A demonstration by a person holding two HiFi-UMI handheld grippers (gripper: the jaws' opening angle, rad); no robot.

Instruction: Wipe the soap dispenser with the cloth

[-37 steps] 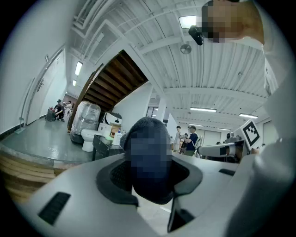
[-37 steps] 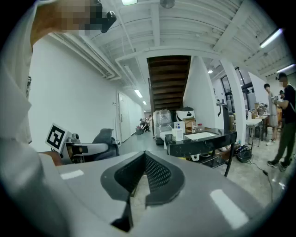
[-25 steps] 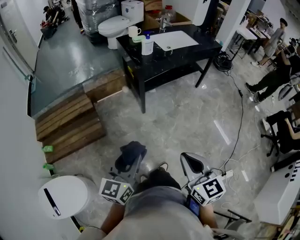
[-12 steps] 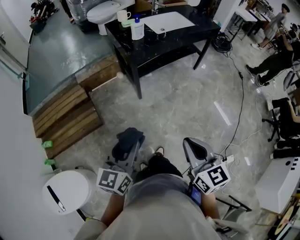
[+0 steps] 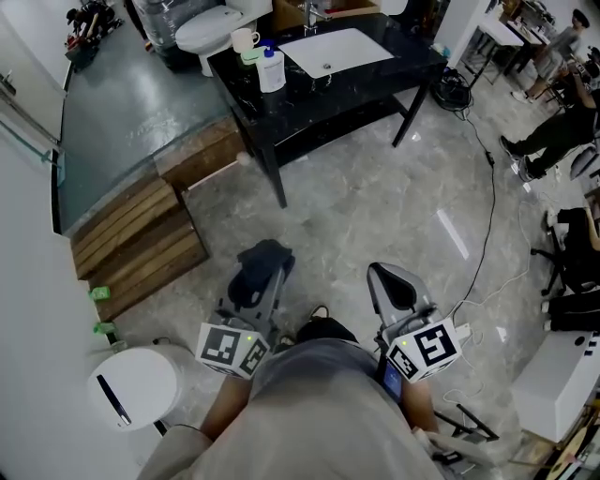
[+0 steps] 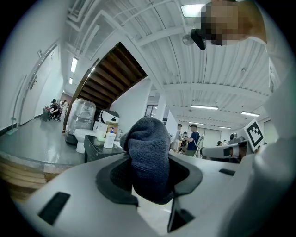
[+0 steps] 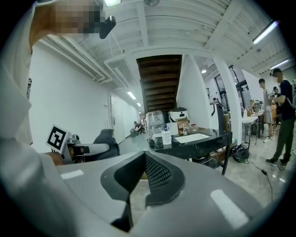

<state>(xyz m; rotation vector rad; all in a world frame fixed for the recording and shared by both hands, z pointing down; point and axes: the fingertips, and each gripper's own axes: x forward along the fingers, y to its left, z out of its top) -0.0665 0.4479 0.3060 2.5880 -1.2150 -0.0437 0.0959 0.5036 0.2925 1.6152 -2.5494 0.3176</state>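
- Head view: soap dispenser [image 5: 271, 70] stands upright on the left end of the black desk [image 5: 394, 80], just beside the white basin [image 5: 336, 52], with a mug [image 5: 246, 39] near it; well apart from both tongs, with bare floor between
- Cloth [image 6: 148, 143]: dark knit, bunched; left tongs [image 5: 261, 281] clenched on it, with a rounded wad standing proud past the tips
- Right tongs [image 7: 147, 178]: pressed together, nothing in them
- Step in hand, by my reading: the walk-up to the desk; no wiping begun
- To do it well: keep the left clamp firm so the wad does not slip; come in square to the desk's left end; lead with the wad, not the bare tips; the bottle looks tall and light, so it will likely tip under a side push; release the right tongs and steady the body low down, clear of the pump head; wipe top to bottom with light pressure; mind the mug close by
- Count: one dispenser; one cloth; two tongs; one desk; one basin; one mug
- Further out: toilet [image 5: 208, 23] behind the desk; wooden steps [image 5: 141, 244] to the left
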